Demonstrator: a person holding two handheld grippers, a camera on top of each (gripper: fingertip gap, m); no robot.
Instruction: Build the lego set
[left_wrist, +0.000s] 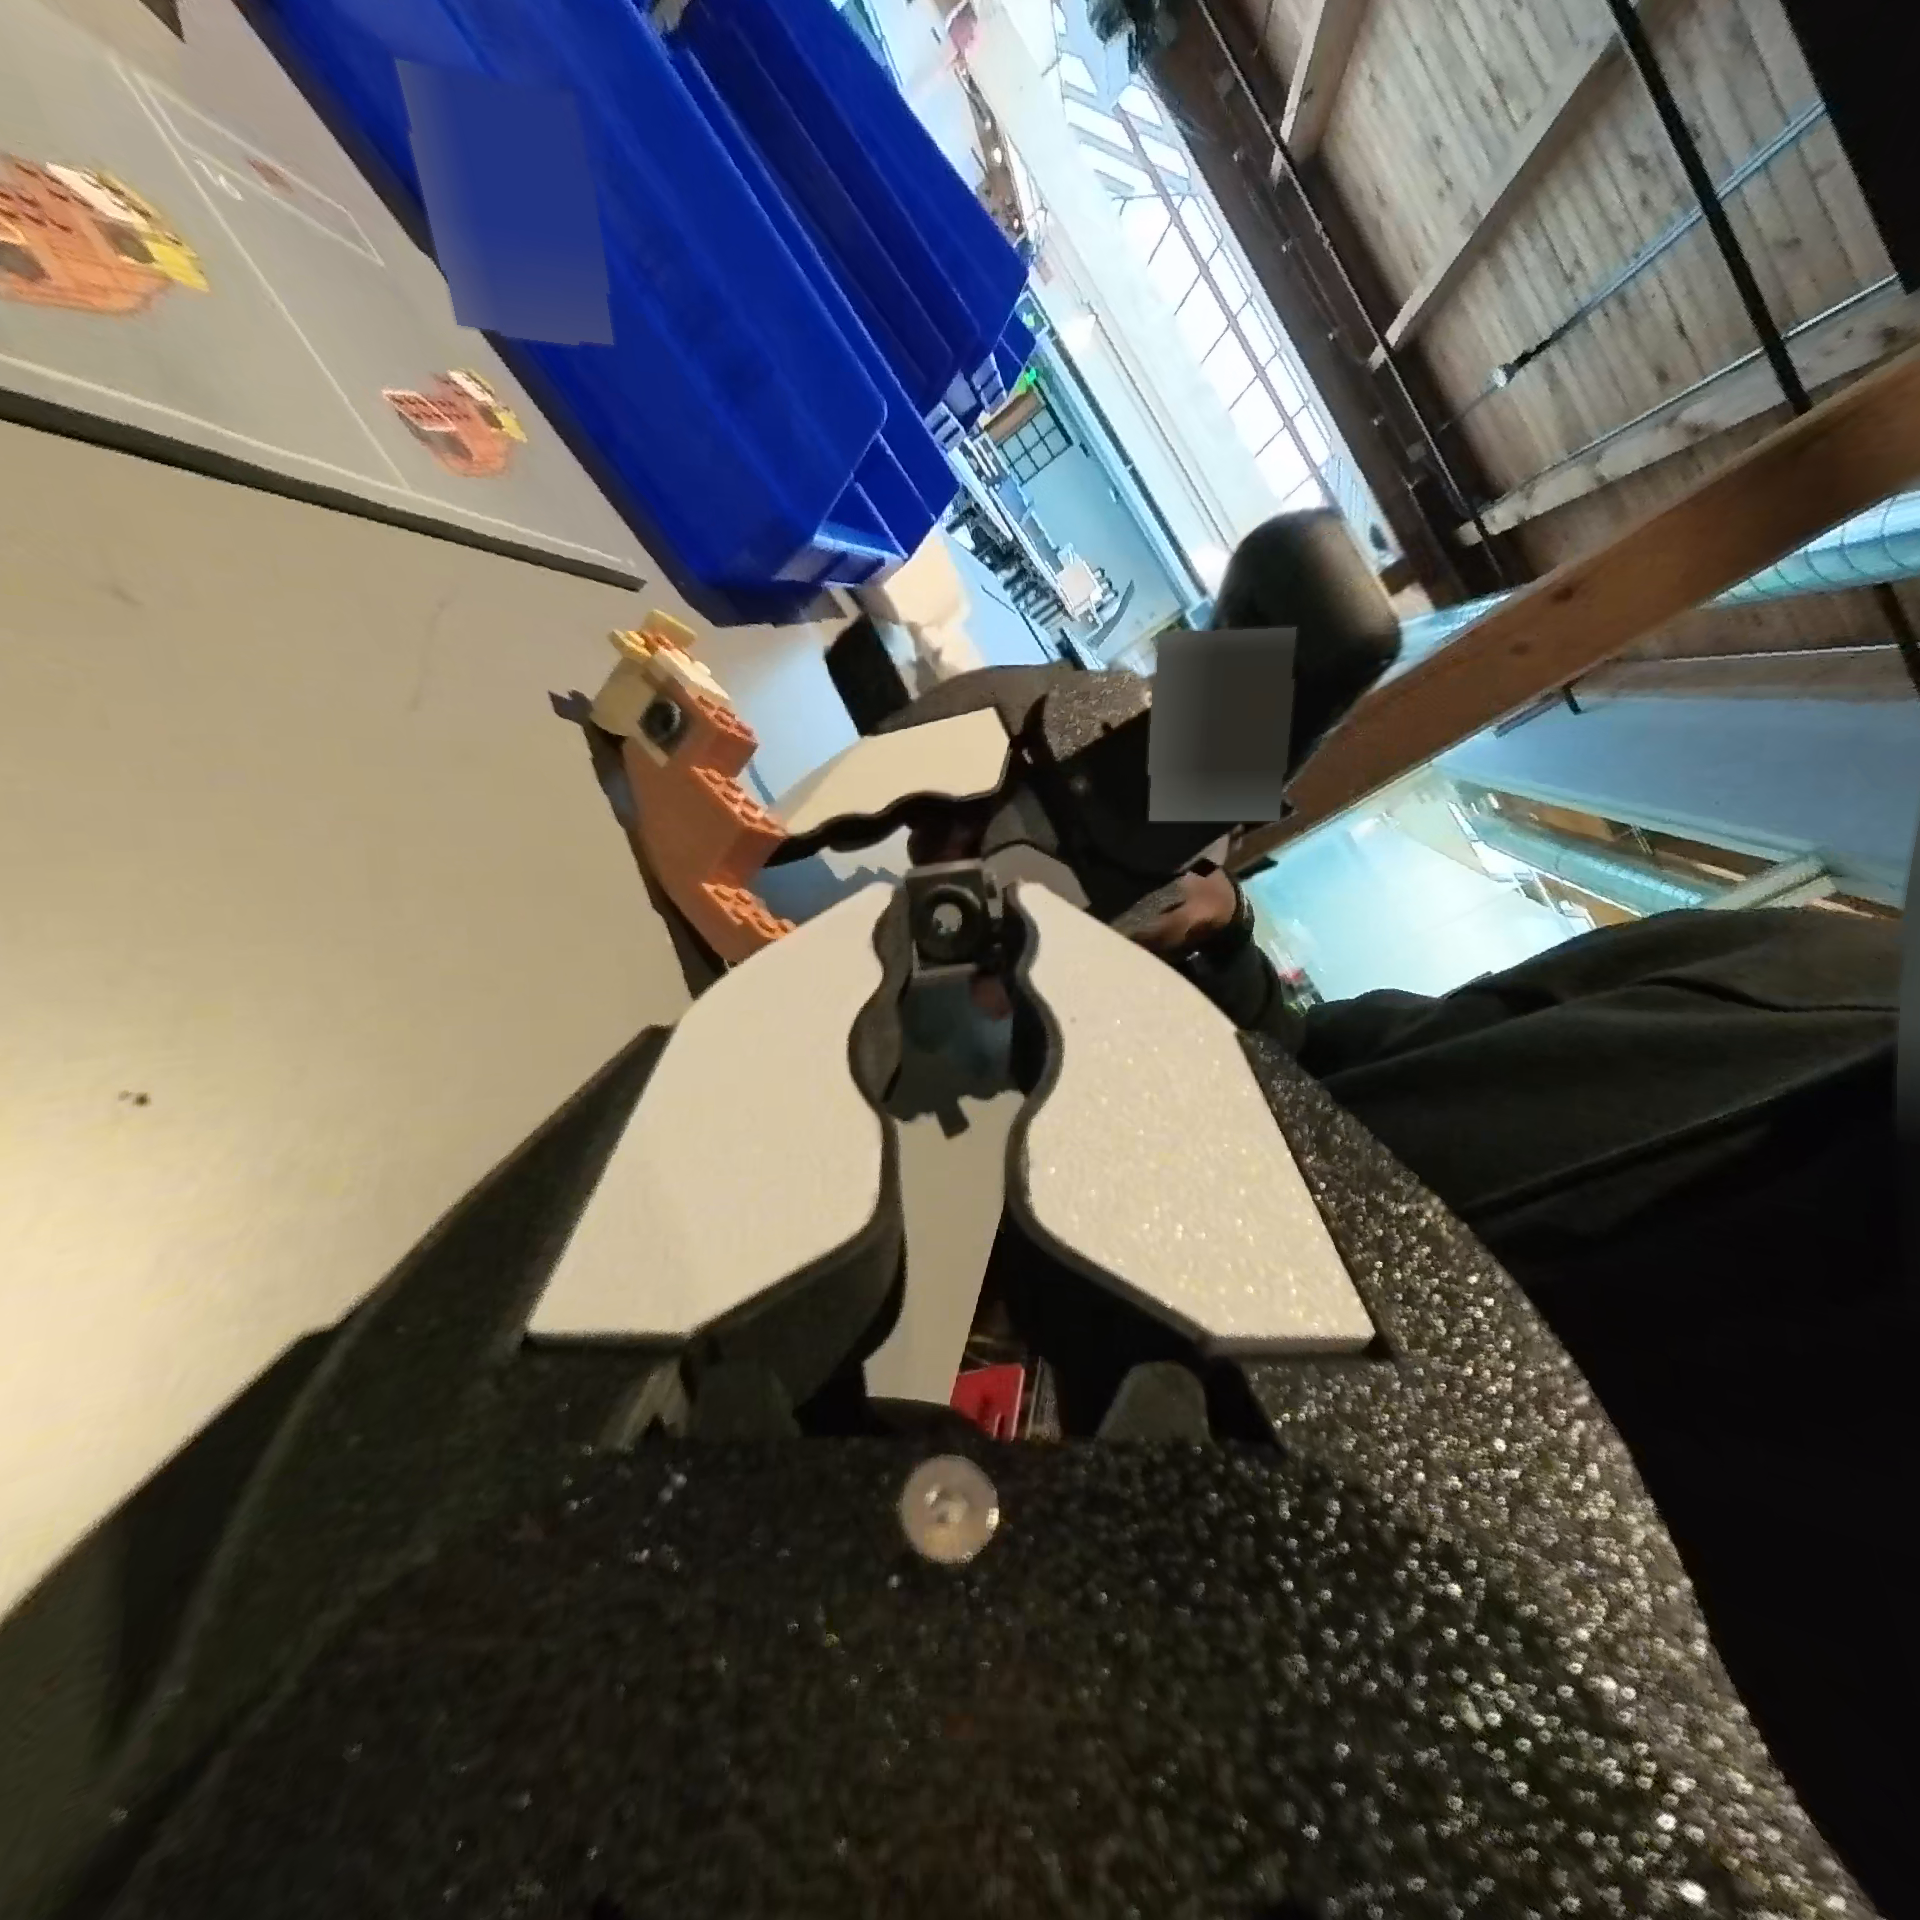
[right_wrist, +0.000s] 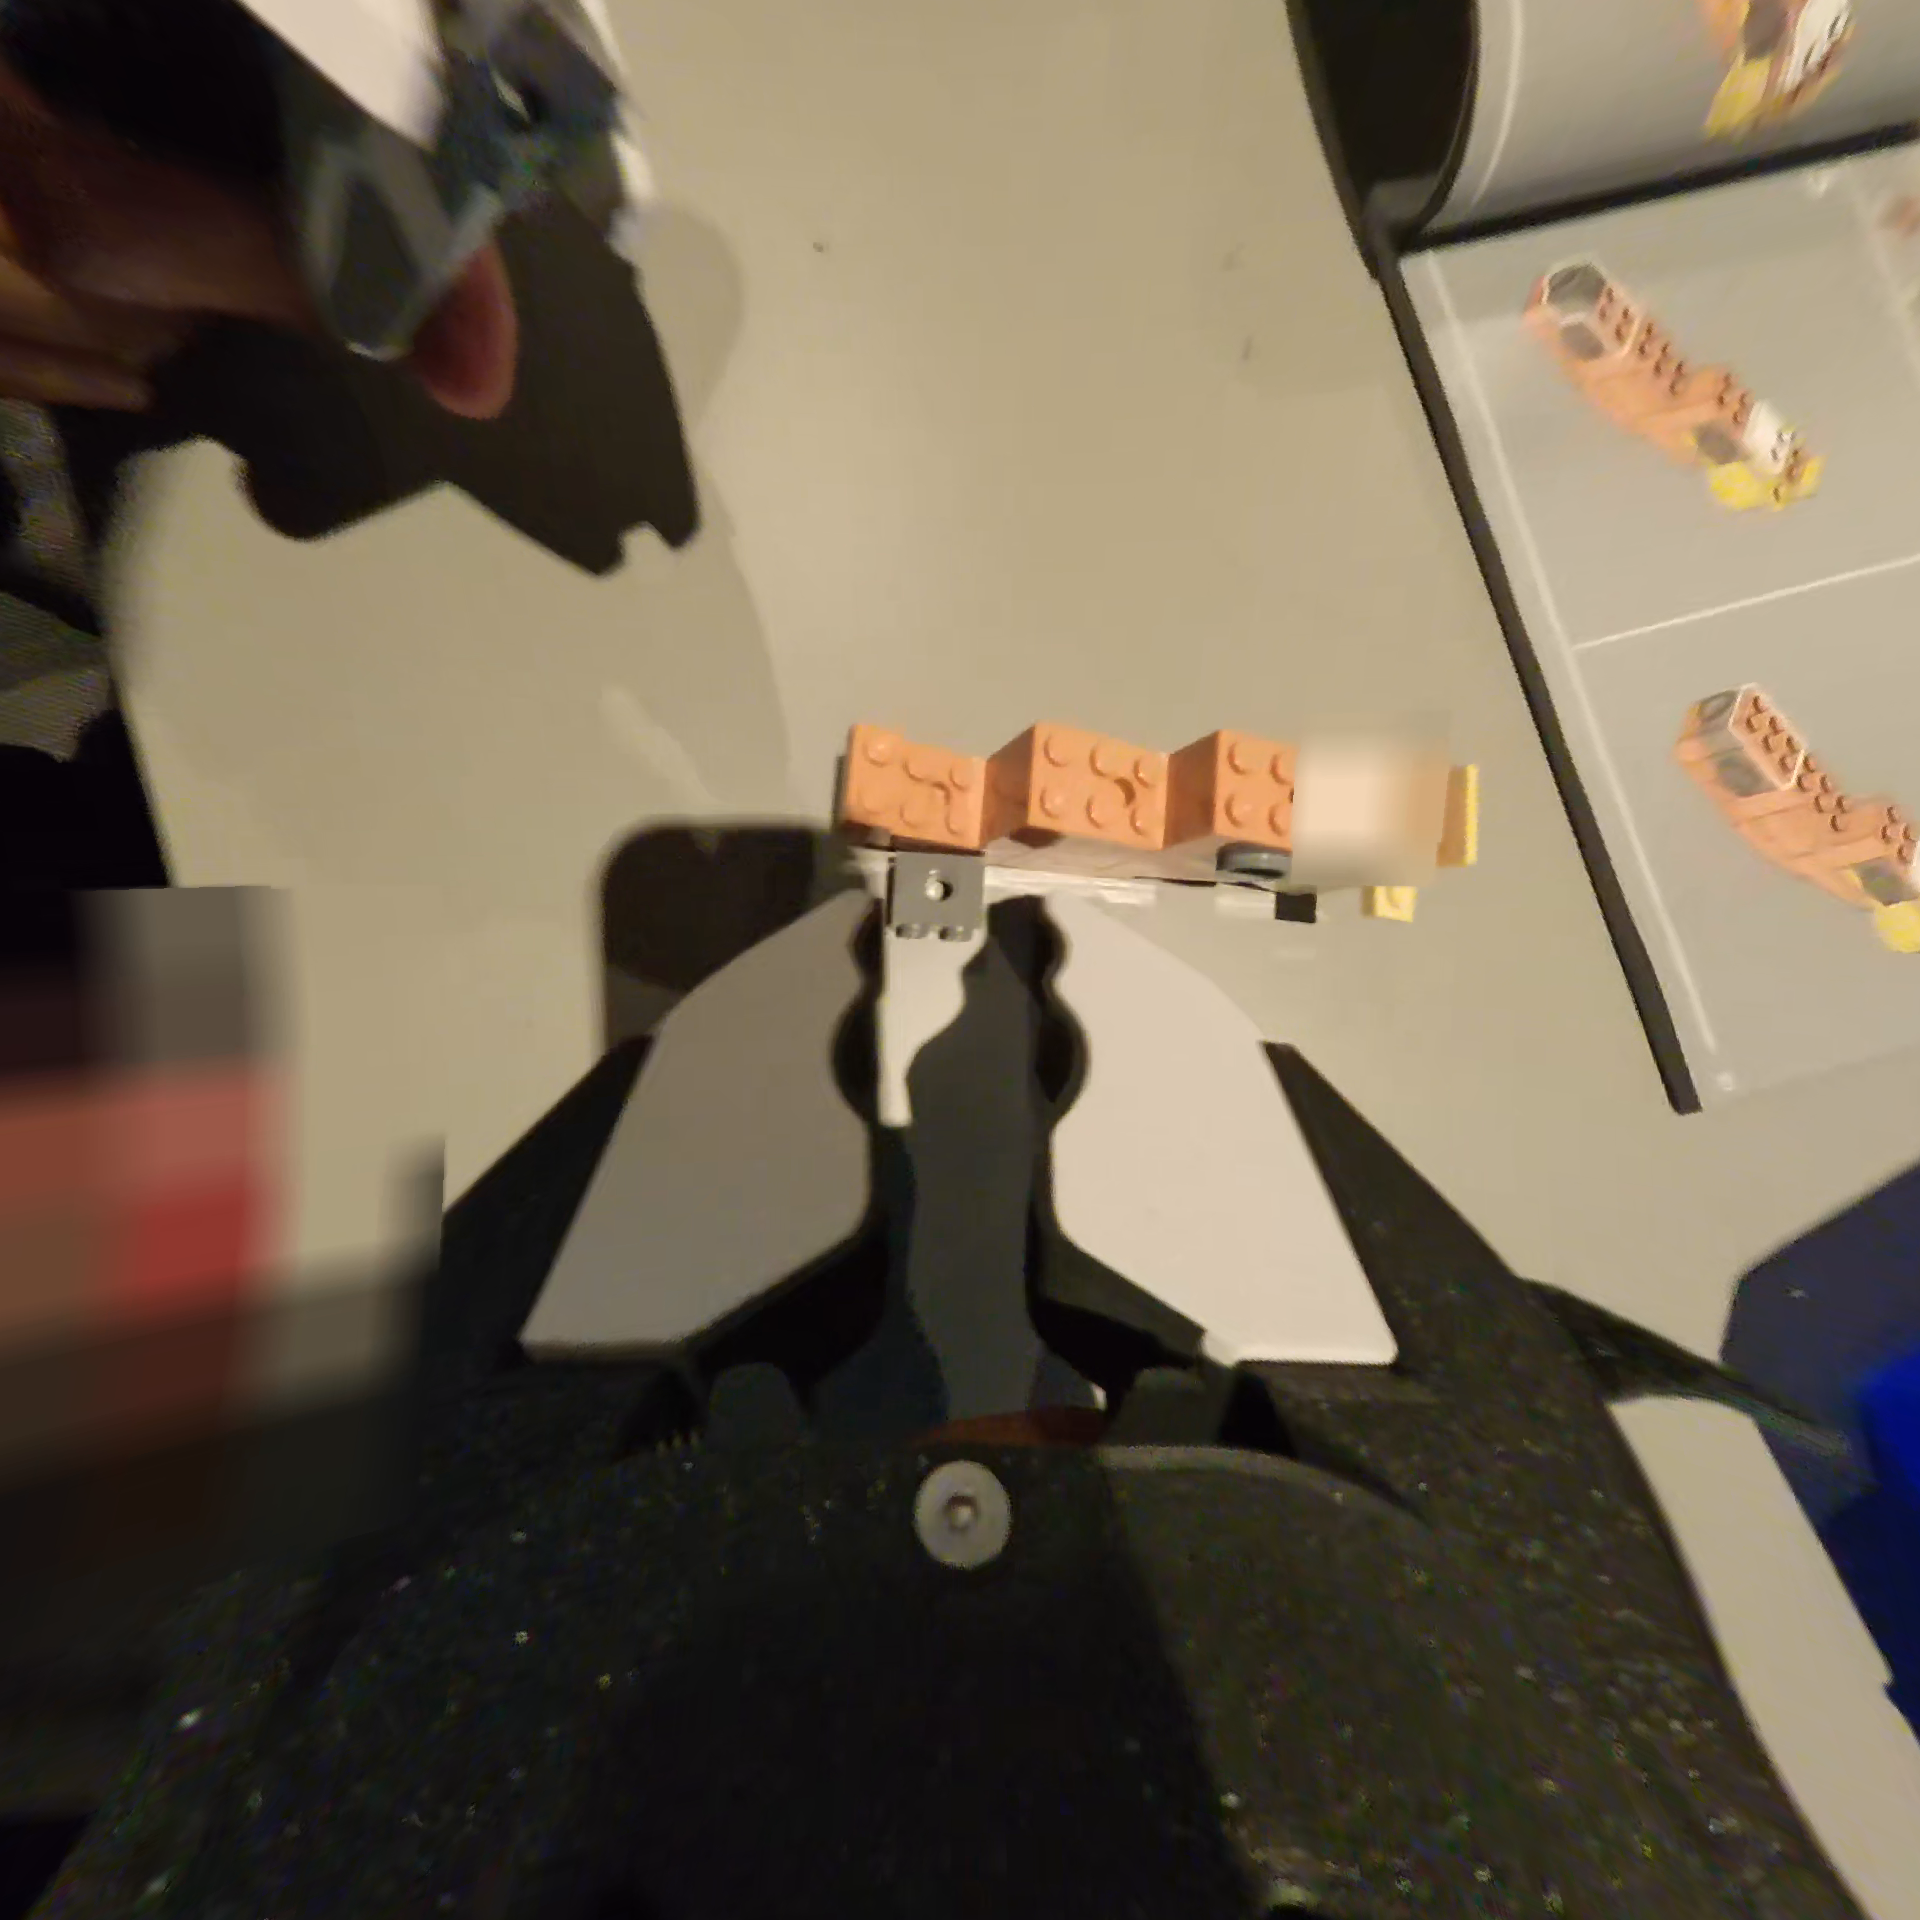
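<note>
My left gripper (left_wrist: 951, 935) is shut on a small dark grey lego piece (left_wrist: 948, 920) with a round hole and holds it in the air, tilted. Just past it, my right gripper (left_wrist: 831, 847) holds the orange lego model (left_wrist: 717, 821), which has white and yellow pieces at its far end. In the right wrist view my right gripper (right_wrist: 940, 920) is shut on a grey brick (right_wrist: 933, 896) on the side of the orange model (right_wrist: 1070, 790), just above the table. The left gripper (right_wrist: 499, 135) shows blurred at the top left.
Blue plastic bins (left_wrist: 727, 312) stand at the back of the pale table (left_wrist: 260, 831). A grey instruction sheet (right_wrist: 1662, 582) with pictures of the model lies to the right of the model. A hand (right_wrist: 468, 343) is at the upper left. A person (left_wrist: 1299, 603) sits beyond the table.
</note>
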